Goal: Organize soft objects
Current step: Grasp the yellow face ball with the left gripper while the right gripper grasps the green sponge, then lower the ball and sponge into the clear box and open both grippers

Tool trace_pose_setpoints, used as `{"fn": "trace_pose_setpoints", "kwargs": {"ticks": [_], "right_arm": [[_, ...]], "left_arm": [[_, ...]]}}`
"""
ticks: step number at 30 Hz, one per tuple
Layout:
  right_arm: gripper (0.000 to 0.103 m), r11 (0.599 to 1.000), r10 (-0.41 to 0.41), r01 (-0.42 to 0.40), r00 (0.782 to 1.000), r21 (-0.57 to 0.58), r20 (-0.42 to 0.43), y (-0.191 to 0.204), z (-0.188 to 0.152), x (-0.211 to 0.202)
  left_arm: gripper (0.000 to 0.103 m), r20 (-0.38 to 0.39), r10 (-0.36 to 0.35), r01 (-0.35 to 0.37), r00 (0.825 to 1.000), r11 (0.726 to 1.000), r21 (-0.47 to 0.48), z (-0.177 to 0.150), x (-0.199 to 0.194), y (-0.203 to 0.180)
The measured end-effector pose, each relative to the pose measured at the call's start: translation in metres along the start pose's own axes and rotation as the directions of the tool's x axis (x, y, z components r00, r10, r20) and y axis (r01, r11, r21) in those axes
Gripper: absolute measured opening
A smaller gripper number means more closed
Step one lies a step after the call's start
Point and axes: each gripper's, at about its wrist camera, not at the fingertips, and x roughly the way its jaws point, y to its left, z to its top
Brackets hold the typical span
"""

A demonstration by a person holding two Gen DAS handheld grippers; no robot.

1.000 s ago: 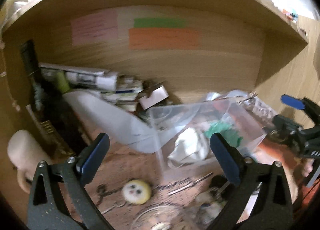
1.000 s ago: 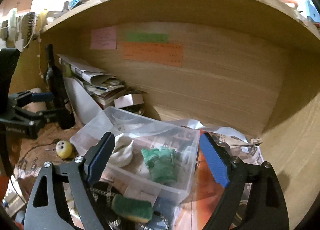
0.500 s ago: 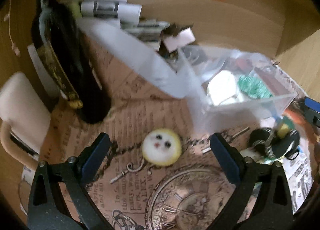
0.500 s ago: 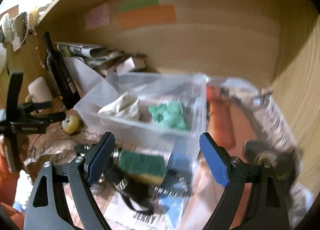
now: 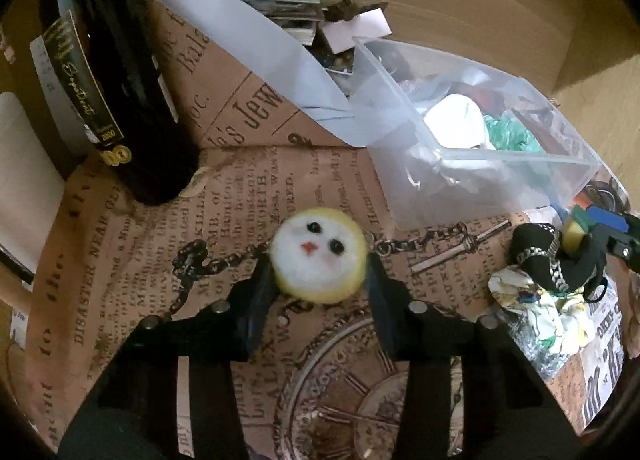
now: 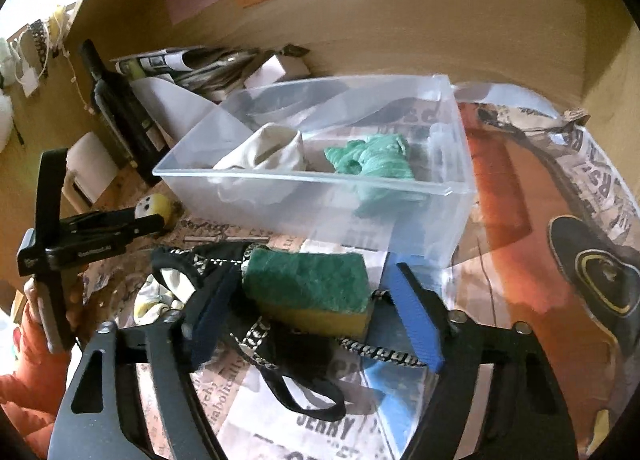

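Squeezing in from both sides, the left gripper has its fingers touching the round fuzzy ball, which sits on the printed paper. The right gripper is open, with the sponge lying between its fingers, its long side running across from finger to finger. The clear bin waits just past the sponge, nearer the right gripper.

Dim warm light, fisheye-warped edges, slight blur.
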Motion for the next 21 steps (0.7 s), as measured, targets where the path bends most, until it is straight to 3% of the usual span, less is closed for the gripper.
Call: {"fn": "trace_pose_setpoints", "kwargs": {"ticks": [4,10,21], "right_arm": [[0.056,1.000,0.005,-0.005,1.000,0.000,0.013,0.000,-0.001,-0.003],[0.055,0.999,-0.033,0.035,0.997,-0.026,0.067,0.006,0.006,-0.018],[0.055,0.992,-0.089,0.105,0.972,-0.063,0.219,0.013,0.030,-0.054]], "left_arm": [[0.044,0.028,0.005,-0.005,1.000,1.000,0.016,0.000,-0.012,-0.004],[0.044,0.094,-0.011,0.010,0.996,1.000,0.019,0.009,-0.038,-0.007],[0.044,0.229,-0.070,0.062,0.971,0.997,0.039,0.044,-0.076,-0.019]]}}
